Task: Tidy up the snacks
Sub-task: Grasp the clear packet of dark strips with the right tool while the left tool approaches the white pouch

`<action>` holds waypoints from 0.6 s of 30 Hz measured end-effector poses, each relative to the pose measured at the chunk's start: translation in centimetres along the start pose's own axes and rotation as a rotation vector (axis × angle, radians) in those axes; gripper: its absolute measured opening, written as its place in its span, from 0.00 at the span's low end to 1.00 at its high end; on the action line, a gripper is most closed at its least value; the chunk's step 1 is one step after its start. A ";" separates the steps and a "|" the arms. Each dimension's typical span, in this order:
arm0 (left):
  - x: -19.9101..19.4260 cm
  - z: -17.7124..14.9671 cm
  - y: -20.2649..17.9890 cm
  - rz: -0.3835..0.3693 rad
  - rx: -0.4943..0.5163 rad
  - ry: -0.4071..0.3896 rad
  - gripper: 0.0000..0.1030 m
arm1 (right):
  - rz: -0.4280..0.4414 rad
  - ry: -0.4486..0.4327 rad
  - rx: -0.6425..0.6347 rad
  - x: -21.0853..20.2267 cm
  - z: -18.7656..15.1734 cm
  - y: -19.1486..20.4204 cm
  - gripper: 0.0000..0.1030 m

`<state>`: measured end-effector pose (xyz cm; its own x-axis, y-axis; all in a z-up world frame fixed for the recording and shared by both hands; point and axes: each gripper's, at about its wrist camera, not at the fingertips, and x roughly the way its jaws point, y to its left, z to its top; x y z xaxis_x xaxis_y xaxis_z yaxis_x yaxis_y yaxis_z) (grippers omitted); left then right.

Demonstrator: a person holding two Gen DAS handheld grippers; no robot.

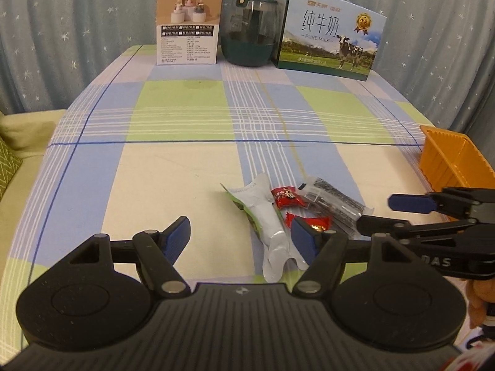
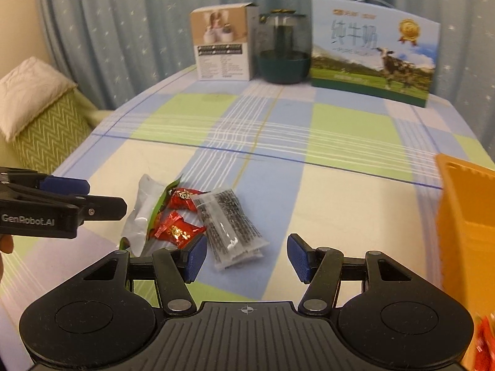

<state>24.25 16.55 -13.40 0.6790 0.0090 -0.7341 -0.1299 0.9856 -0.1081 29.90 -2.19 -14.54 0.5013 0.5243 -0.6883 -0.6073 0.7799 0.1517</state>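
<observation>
A small heap of snacks lies on the checked tablecloth: a white and green pouch (image 1: 263,213) (image 2: 140,213), two red wrapped candies (image 1: 287,198) (image 2: 176,230) and a clear packet of dark sticks (image 1: 334,204) (image 2: 229,225). My left gripper (image 1: 241,238) (image 2: 105,196) hangs open over the near end of the pouch, with its pads apart from it. My right gripper (image 2: 246,256) (image 1: 377,215) is open too, just on the near side of the clear packet, and holds nothing. An orange basket (image 1: 448,160) (image 2: 464,216) stands at the table's right edge.
Along the far edge stand a humidifier carton (image 1: 188,24), a dark green jar (image 1: 252,27) and a milk box (image 1: 331,34). A green cushion and a white pillow (image 2: 31,92) lie off the table's left side. A curtain hangs behind.
</observation>
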 end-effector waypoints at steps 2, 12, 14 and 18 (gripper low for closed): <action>0.2 -0.1 0.2 -0.005 -0.010 0.003 0.67 | -0.002 0.008 -0.021 1.0 0.1 0.1 0.56; 0.7 0.1 0.6 -0.021 -0.029 0.000 0.67 | 0.005 0.022 -0.101 4.3 0.4 1.1 0.56; 0.6 0.1 0.6 -0.030 -0.029 0.001 0.67 | 0.015 0.018 -0.106 4.6 0.6 1.1 0.56; 0.8 0.0 0.3 -0.037 -0.019 0.001 0.66 | 0.020 0.012 -0.115 4.5 0.7 1.4 0.45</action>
<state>24.75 16.84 -13.97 0.6826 -0.0274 -0.7303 -0.1184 0.9819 -0.1476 31.71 1.50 -16.98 0.4814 0.5349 -0.6944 -0.6841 0.7245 0.0838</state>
